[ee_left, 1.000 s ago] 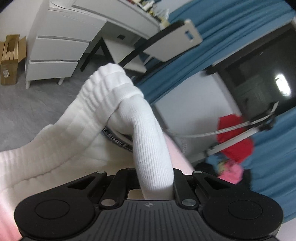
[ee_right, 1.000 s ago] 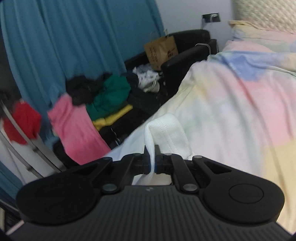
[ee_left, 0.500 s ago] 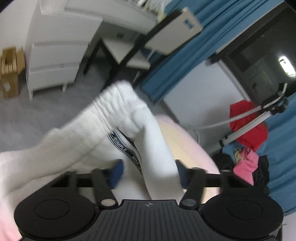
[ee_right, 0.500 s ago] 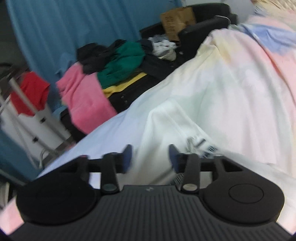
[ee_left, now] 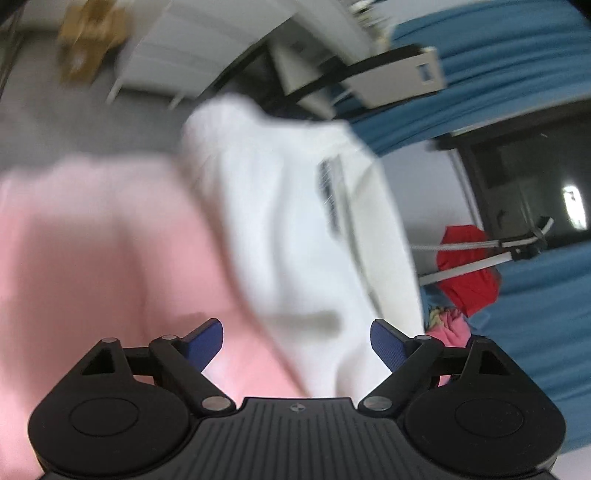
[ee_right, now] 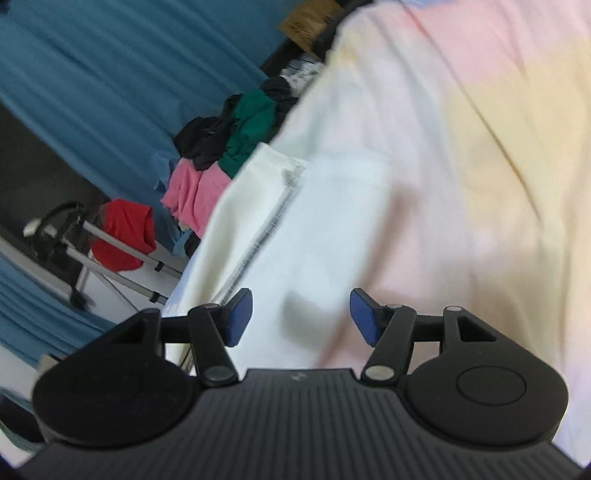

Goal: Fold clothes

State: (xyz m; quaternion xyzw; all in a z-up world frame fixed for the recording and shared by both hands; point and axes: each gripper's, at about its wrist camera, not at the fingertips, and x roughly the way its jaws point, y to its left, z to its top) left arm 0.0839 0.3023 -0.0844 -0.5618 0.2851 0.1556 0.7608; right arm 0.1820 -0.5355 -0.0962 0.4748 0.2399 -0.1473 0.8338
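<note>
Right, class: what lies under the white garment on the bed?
The white garment lies on a pastel bedsheet, pink in the left wrist view. Whatever sits beneath its middle is covered.

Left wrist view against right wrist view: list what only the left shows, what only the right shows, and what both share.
Only the left: the white drawer unit, cardboard box and grey floor.
Only the right: the green garment, black clothes and brown paper bag.
Both: the white garment on the pastel bedding, the red cloth, blue curtains, and an open gripper, left gripper, right gripper.
</note>
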